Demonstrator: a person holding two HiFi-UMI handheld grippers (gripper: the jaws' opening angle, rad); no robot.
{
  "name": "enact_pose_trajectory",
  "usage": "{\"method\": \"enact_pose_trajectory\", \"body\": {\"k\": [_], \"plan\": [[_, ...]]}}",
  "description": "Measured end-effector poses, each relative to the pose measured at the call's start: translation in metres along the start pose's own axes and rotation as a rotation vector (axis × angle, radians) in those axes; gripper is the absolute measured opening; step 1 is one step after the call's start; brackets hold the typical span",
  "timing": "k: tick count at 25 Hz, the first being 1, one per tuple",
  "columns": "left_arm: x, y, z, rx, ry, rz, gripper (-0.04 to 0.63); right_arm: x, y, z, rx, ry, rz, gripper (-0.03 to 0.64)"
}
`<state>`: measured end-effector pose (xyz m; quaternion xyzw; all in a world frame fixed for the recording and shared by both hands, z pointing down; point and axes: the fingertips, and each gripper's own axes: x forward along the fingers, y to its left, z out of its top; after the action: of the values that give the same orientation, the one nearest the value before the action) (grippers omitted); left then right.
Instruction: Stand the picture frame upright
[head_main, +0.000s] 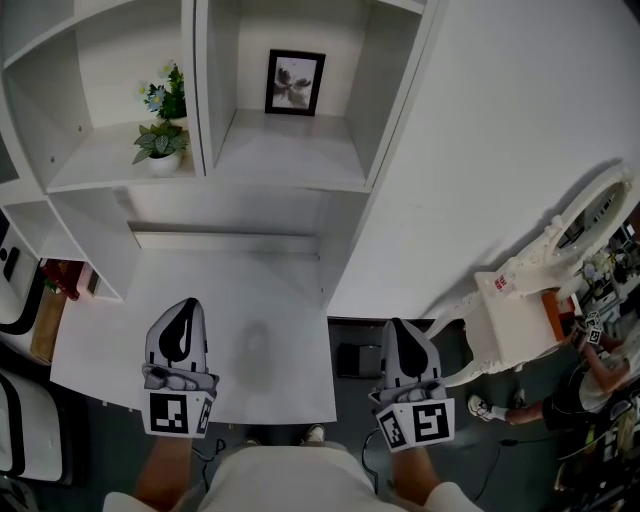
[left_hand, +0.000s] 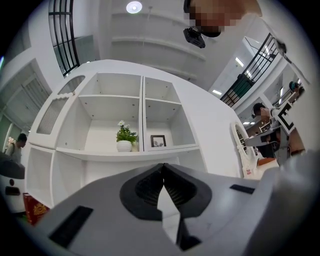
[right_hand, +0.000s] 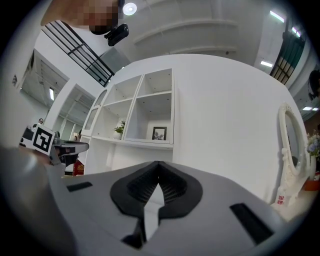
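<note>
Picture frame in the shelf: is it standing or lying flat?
Upright: the picture frame stands on its bottom edge at the back of the cubby, picture facing outward.

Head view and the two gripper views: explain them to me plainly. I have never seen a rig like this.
There is no robot here: a person holds a two-jaw gripper in each hand. The head view comes from a camera on the person's head, looking steeply down. It shows the left gripper and the right gripper at the bottom, near a white desk. The other two pictures come from a camera riding on each gripper, looking along its jaws. Both pairs of jaws are shut, with nothing between them. Beyond the desk stands a white shelf unit. A black picture frame stands upright in its right compartment, and potted plants stand in the left one.
</note>
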<state>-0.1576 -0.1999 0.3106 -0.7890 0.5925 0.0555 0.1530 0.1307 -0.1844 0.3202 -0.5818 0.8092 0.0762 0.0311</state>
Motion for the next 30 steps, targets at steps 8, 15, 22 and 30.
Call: {"method": "enact_pose_trajectory", "body": {"k": [8, 15, 22, 30], "plan": [[-0.001, -0.004, 0.004, 0.002, -0.014, -0.012, 0.018, -0.004, 0.012, -0.005, 0.014, 0.007, 0.015, 0.008], [-0.003, -0.004, 0.001, -0.006, -0.006, -0.015, 0.018, -0.007, 0.017, -0.007, 0.031, 0.018, 0.015, 0.008], [-0.009, 0.001, 0.001, -0.009, -0.003, -0.015, 0.018, -0.008, 0.032, -0.008, 0.049, 0.02, 0.027, 0.008], [-0.021, 0.006, 0.0, -0.012, 0.001, -0.024, 0.018, -0.015, 0.043, -0.006, 0.057, 0.014, 0.021, 0.008]]}}
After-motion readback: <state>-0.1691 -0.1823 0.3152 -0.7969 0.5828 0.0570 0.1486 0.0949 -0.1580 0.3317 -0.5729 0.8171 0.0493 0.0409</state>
